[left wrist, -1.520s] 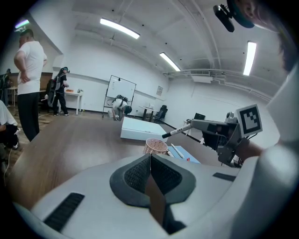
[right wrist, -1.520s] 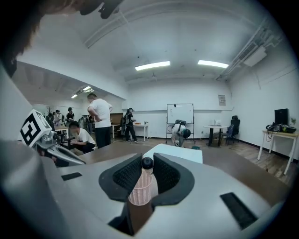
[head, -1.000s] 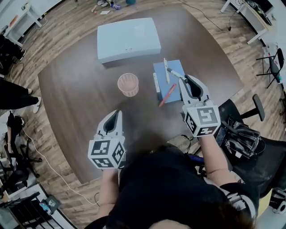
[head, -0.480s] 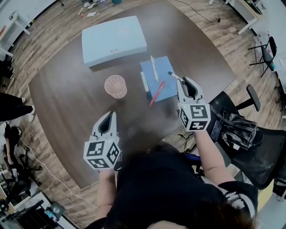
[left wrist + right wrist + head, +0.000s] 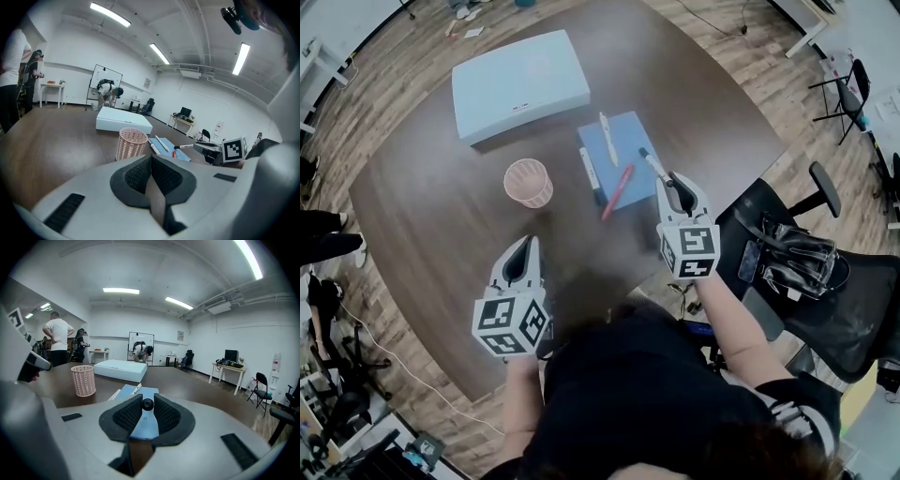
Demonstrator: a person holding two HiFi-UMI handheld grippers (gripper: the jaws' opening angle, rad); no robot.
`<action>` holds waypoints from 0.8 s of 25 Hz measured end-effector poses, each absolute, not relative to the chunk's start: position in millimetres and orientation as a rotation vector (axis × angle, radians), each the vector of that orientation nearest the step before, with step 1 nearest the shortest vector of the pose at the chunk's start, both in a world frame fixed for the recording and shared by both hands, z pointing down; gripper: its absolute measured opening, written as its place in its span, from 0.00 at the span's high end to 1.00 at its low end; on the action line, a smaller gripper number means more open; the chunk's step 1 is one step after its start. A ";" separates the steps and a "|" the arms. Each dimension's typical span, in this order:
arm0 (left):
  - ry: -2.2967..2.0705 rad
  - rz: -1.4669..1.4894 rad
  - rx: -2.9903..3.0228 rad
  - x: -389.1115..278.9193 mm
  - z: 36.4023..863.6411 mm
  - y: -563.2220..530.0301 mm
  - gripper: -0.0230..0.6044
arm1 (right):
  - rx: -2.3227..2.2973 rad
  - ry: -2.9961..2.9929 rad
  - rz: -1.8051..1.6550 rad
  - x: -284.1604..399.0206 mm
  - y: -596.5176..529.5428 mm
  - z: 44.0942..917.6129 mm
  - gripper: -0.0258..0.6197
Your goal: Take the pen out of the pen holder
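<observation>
A pink mesh pen holder (image 5: 529, 183) stands upright on the dark table, and I see no pens in it. To its right lies a blue notebook (image 5: 619, 150) with a white pen (image 5: 606, 138) on it, a white marker (image 5: 591, 175) along its left edge and a red pen (image 5: 617, 192) across its near corner. My right gripper (image 5: 675, 183) is shut on a white marker with a black cap (image 5: 652, 164), held just off the notebook's right edge. In the right gripper view the marker's end (image 5: 147, 404) sits between the pads. My left gripper (image 5: 525, 246) is shut and empty, nearer than the holder (image 5: 131, 143).
A flat white box (image 5: 520, 84) lies at the table's far side. An office chair with a black bag (image 5: 787, 267) stands off the table's right edge. People stand in the room's background (image 5: 58, 338).
My right gripper has come down with the marker, from above the notebook to beside its right edge. The left gripper has stayed near the same spot.
</observation>
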State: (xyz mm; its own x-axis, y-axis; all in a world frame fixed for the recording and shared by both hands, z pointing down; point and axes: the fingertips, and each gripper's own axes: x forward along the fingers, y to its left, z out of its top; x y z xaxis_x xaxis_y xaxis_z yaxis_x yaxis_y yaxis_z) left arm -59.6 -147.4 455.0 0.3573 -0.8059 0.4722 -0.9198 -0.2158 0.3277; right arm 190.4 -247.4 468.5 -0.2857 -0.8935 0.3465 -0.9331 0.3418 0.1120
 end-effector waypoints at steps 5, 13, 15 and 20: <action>-1.469 0.278 2.073 -56.6 459.7 -149.0 0.92 | 1.582 -2.189 0.222 188.9 -235.4 494.6 0.82; -1.441 0.293 2.089 -49.7 462.4 -151.1 0.92 | 1.505 -2.062 0.343 191.9 -221.8 533.6 0.82; -1.443 0.296 2.086 -50.9 463.2 -150.2 0.92 | 1.486 -2.045 0.368 190.8 -220.2 541.0 0.81; -1.457 0.302 2.072 -56.8 463.7 -148.9 0.92 | 1.460 -2.025 0.389 189.1 -218.8 548.9 0.81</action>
State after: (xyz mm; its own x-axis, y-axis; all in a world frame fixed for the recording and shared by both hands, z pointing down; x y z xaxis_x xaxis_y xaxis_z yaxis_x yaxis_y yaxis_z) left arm -56.8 -148.9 463.7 0.3771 -0.7833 0.4941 -0.9153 -0.2337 0.3281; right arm 189.1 -218.8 548.9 -0.2102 -0.7526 0.6241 -0.9301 0.3506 0.1094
